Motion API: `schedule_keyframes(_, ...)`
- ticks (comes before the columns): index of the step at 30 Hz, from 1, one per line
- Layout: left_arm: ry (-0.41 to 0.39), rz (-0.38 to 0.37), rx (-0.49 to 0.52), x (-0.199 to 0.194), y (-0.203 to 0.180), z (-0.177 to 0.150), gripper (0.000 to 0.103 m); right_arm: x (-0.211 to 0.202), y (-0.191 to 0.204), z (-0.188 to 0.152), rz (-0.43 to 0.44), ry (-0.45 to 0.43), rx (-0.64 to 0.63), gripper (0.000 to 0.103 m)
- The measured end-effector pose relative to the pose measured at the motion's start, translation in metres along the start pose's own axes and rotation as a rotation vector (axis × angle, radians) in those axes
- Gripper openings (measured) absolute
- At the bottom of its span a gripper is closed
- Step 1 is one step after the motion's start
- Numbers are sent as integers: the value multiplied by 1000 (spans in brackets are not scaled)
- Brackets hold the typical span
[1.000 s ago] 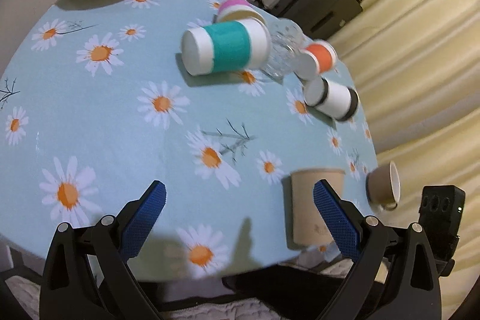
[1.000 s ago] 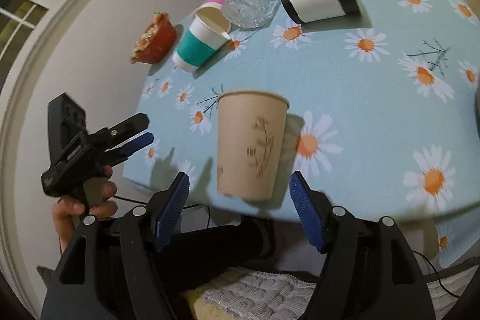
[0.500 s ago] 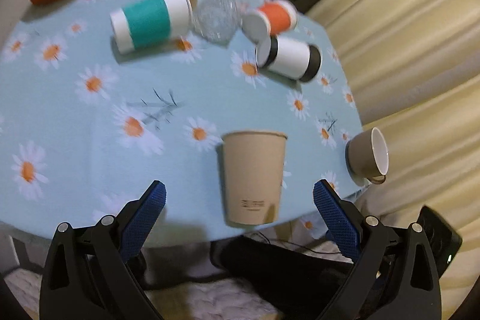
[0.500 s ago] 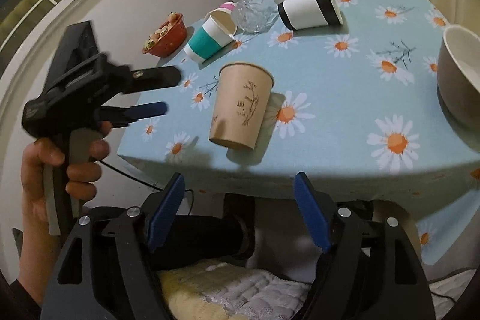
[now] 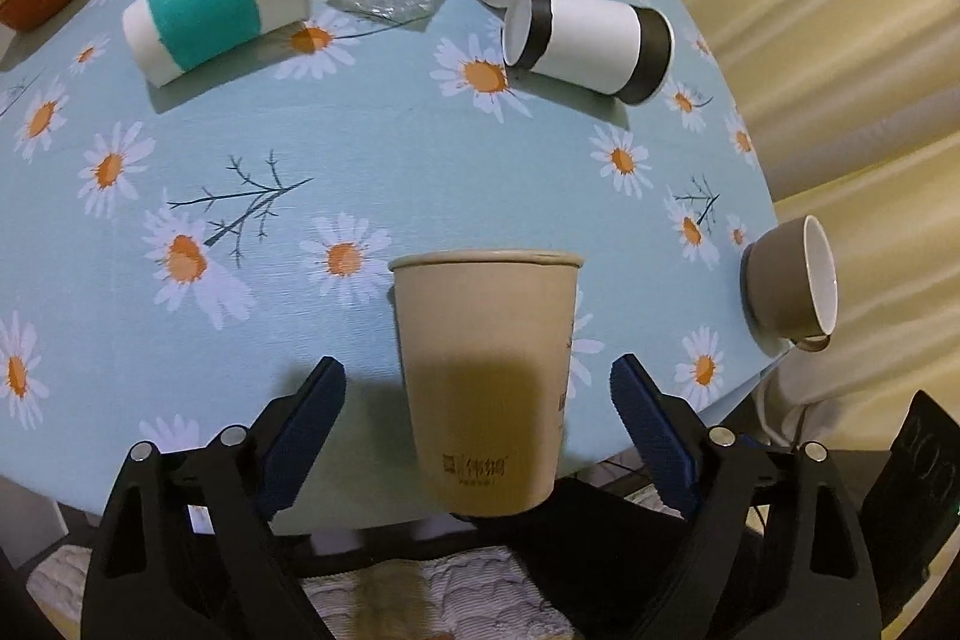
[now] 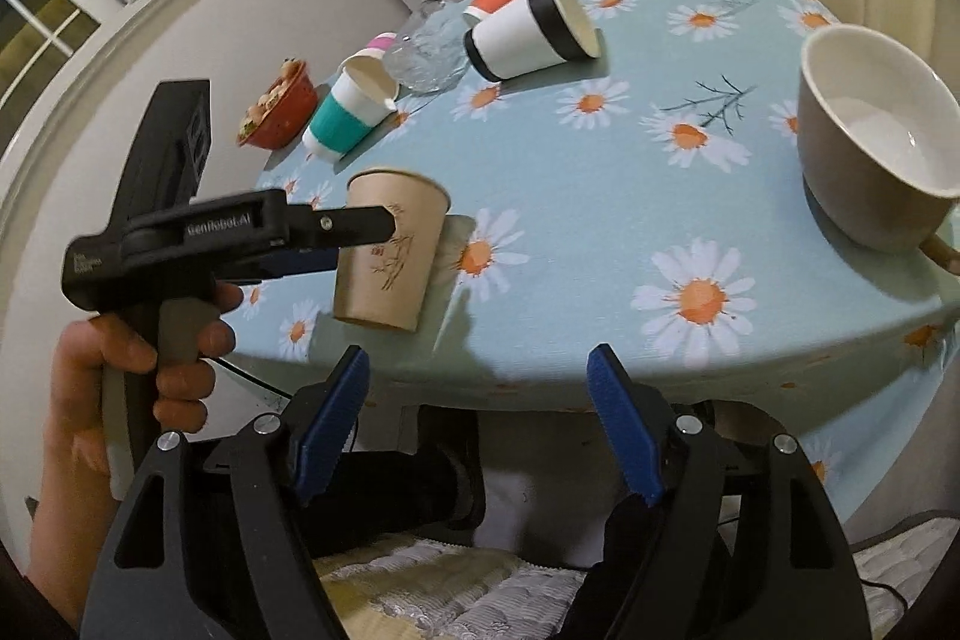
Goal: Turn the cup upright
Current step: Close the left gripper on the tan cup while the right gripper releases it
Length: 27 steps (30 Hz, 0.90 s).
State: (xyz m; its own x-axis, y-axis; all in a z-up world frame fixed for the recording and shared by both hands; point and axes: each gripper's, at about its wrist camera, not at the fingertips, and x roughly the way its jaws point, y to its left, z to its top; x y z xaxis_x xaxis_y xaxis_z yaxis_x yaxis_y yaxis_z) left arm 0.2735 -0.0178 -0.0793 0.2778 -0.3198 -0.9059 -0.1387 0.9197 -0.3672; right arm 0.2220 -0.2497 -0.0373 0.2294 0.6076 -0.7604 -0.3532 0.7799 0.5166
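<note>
Around the tan cup [image 5: 486,376], the left hand-held gripper [image 5: 477,403] has apparently advanced, jaws wide.

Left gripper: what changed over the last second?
The left gripper swung toward the kraft paper cup, which now sits between its open fingers, not yet clamped. The right gripper backed off, open and empty. The cup is unmoved near the table edge; the other cups have not shifted.

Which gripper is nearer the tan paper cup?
Left. The left gripper straddles the tan paper cup, jaws open on both sides. The right gripper sits back off the table edge.
</note>
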Motion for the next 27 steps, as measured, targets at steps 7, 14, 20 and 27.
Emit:
schedule_keyframes(7, 9, 3, 3, 10, 4, 0, 71, 7, 3, 2, -4, 25, -8, 75)
schedule_keyframes(14, -3, -25, 9, 12, 4, 0, 60, 13, 3, 2, -17, 42, -23, 75)
schedule_keyframes(20, -19, -23, -1, 5, 7, -3, 60, 13, 4, 2, -20, 39, -26, 75)
schedule_keyframes(27, -141, -17, 2, -24, 7, -13, 60, 14, 3, 3, -16, 35, -20, 75)
